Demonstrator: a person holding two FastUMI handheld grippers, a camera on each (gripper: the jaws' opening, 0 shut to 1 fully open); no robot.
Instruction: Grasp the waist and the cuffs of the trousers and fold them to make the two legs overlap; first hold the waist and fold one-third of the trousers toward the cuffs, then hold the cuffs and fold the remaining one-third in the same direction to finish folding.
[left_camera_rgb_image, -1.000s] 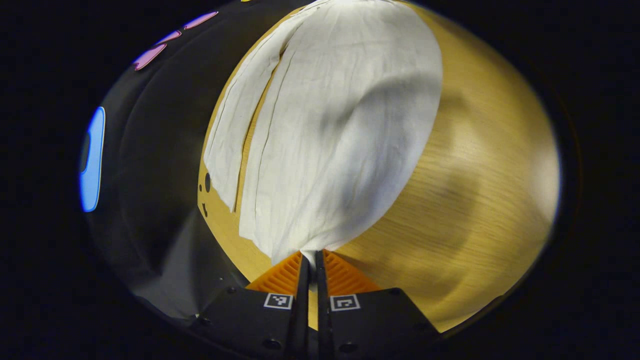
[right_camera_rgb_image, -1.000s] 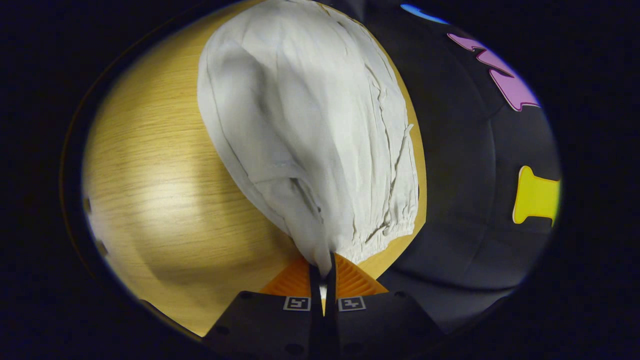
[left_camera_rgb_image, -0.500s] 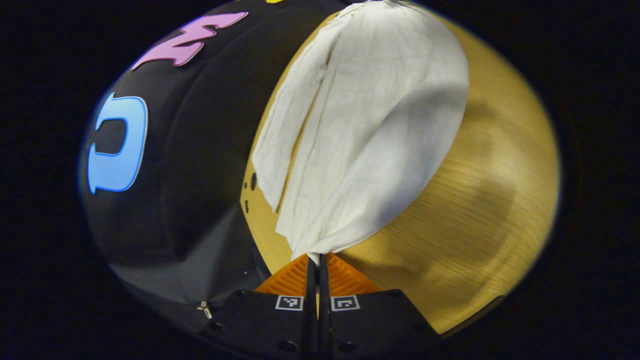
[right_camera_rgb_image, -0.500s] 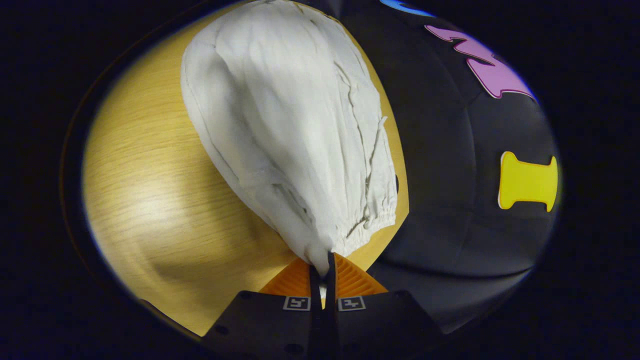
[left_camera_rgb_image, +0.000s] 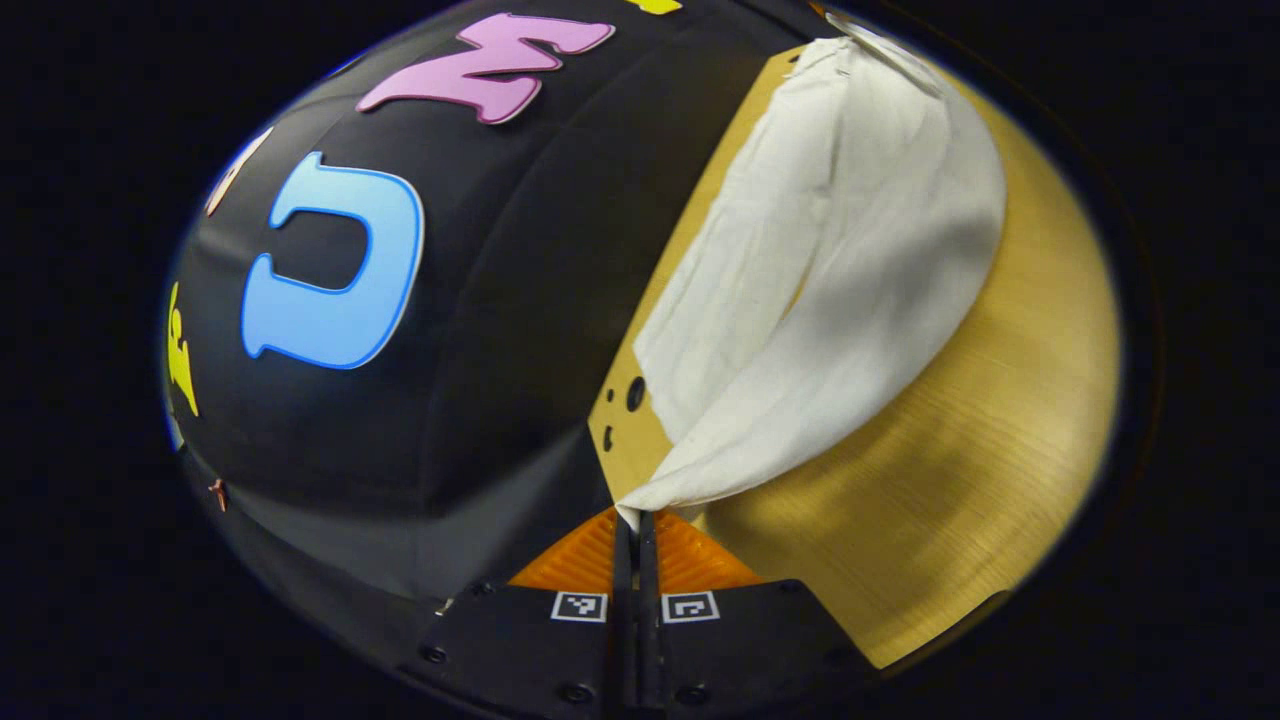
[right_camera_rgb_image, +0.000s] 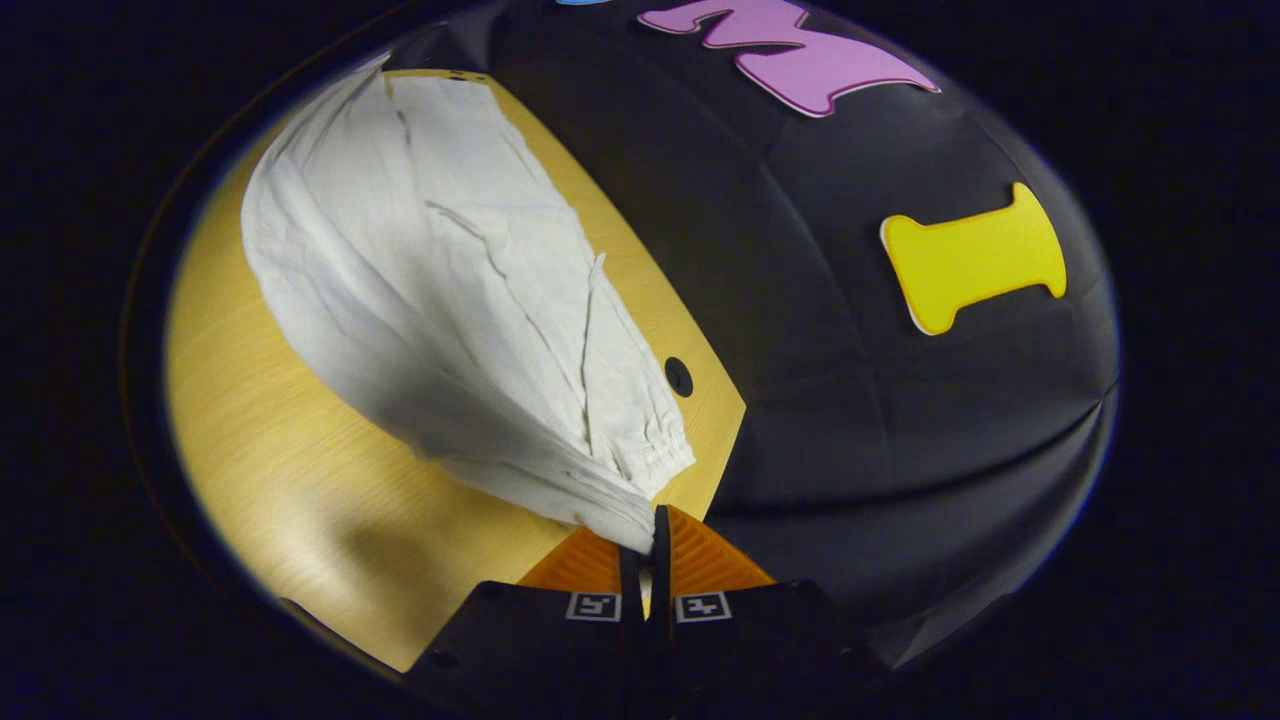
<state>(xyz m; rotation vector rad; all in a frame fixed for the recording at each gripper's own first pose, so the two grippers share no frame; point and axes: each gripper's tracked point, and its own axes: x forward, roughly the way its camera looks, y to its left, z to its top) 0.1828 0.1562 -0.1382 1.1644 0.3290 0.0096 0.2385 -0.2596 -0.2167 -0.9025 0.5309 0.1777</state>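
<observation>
Both grippers pinch trousers

Left gripper (left_camera_rgb_image: 634, 520) clamped on a plain edge of the white trousers (left_camera_rgb_image: 820, 300); right gripper (right_camera_rgb_image: 648, 525) clamped by the gathered waist. Trousers lifted at both pinches, rest draped on wooden worktop (left_camera_rgb_image: 980, 480) near its edge.

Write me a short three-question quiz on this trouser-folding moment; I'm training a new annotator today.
1. True or false: the left gripper is open.
2. Which end of the trousers does the right gripper pinch? A) gathered waist B) cuff
3. Fill in: the trousers lie partly on the wooden ___.

Key: 1 false, its fingers are shut on cloth; 2 A; 3 table.
</observation>
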